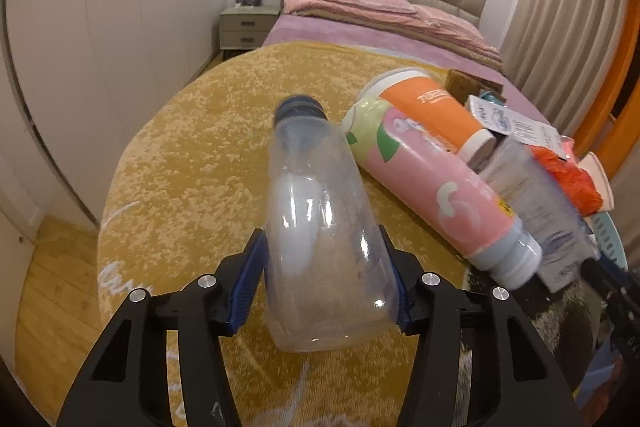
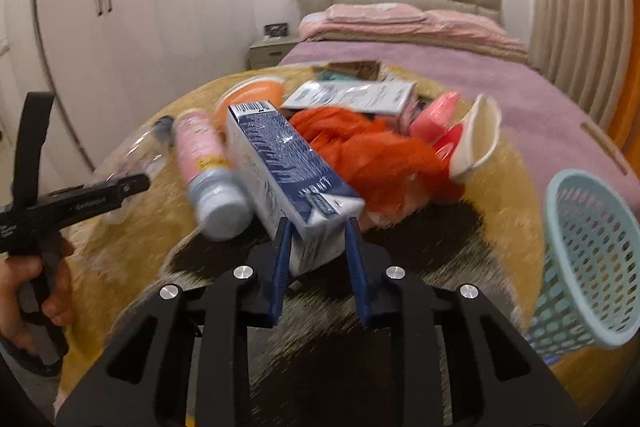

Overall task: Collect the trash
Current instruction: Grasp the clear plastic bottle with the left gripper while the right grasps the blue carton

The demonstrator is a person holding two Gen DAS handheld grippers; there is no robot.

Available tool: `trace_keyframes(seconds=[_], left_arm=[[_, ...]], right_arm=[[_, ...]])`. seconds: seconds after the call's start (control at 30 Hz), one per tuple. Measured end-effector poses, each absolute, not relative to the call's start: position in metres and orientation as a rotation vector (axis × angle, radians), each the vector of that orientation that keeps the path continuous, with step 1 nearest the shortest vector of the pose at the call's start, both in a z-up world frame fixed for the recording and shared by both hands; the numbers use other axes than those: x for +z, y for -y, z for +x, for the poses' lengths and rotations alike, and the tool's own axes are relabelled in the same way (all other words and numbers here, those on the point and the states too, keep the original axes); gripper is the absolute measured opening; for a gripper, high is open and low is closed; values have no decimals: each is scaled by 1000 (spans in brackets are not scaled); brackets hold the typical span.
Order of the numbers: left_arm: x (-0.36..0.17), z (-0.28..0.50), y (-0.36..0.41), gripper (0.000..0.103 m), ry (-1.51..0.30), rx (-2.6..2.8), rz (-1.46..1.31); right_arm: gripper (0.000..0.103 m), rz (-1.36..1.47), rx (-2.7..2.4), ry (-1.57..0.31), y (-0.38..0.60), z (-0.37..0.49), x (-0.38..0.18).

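A round yellow rug (image 1: 192, 131) lies at the foot of the bed (image 1: 360, 35), and the trash is spread over its right half. Taking the pink bottle (image 1: 436, 187) as the landmark: to its left, the left gripper (image 1: 326, 287) has its blue pads pressed on both sides of a clear plastic bottle (image 1: 316, 227), whose dark cap points away toward the bed. Just behind the pink bottle lies an orange cup (image 1: 432, 107) on its side, touching it. Right of the pink bottle sits a blue and white carton (image 2: 280, 163); the right gripper (image 2: 316, 247) has its jaws drawn narrow around the carton's near end, pads against its sides. Further right of the pink bottle are a crumpled orange bag (image 2: 372, 151), a flat white box (image 2: 352, 95) behind it, and a tipped paper cup (image 2: 476, 139). Farthest right stands a pale green mesh basket (image 2: 588, 251), tilted in view. A hand (image 2: 28, 291) grips the left gripper's handle at the far left of the right wrist view.
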State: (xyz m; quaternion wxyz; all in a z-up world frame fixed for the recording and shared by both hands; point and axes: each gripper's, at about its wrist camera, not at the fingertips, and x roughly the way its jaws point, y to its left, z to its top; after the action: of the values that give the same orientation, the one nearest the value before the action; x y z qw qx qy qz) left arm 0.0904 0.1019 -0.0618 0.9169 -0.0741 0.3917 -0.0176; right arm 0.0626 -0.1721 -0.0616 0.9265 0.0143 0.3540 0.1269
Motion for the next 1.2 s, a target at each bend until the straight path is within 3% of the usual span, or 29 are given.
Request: trace_keyframes(seconds=[0.13, 0.27, 0.47, 0.6, 0.73, 0.83, 0.97, 1.07, 1.2], left_arm=[[-56, 78, -108, 51, -786, -62, -178], [-55, 77, -110, 50, -787, -77, -189], [-60, 78, -111, 50, -806, -98, -193], [-60, 83, -112, 51, -817, -99, -183], [-59, 90, -115, 63, -826, -94, -184], [-61, 99, -117, 63, -844, -82, -182], [-68, 107, -119, 63, -869, -74, -188], [-72, 109, -116, 61, -878, -75, -182], [-73, 108, -116, 45, -871, -82, -175]], right_arm=[[26, 40, 241, -695, 180, 54, -52], [58, 74, 221, -711, 193, 68, -50], [65, 36, 295, -743, 174, 82, -53], [65, -12, 296, -748, 157, 92, -55], [64, -1, 275, -769, 160, 105, -56], [57, -5, 282, -786, 159, 111, -57], [57, -34, 293, -808, 151, 117, -60], [57, -48, 287, -823, 146, 122, -65], [57, -43, 276, -840, 146, 130, -69]])
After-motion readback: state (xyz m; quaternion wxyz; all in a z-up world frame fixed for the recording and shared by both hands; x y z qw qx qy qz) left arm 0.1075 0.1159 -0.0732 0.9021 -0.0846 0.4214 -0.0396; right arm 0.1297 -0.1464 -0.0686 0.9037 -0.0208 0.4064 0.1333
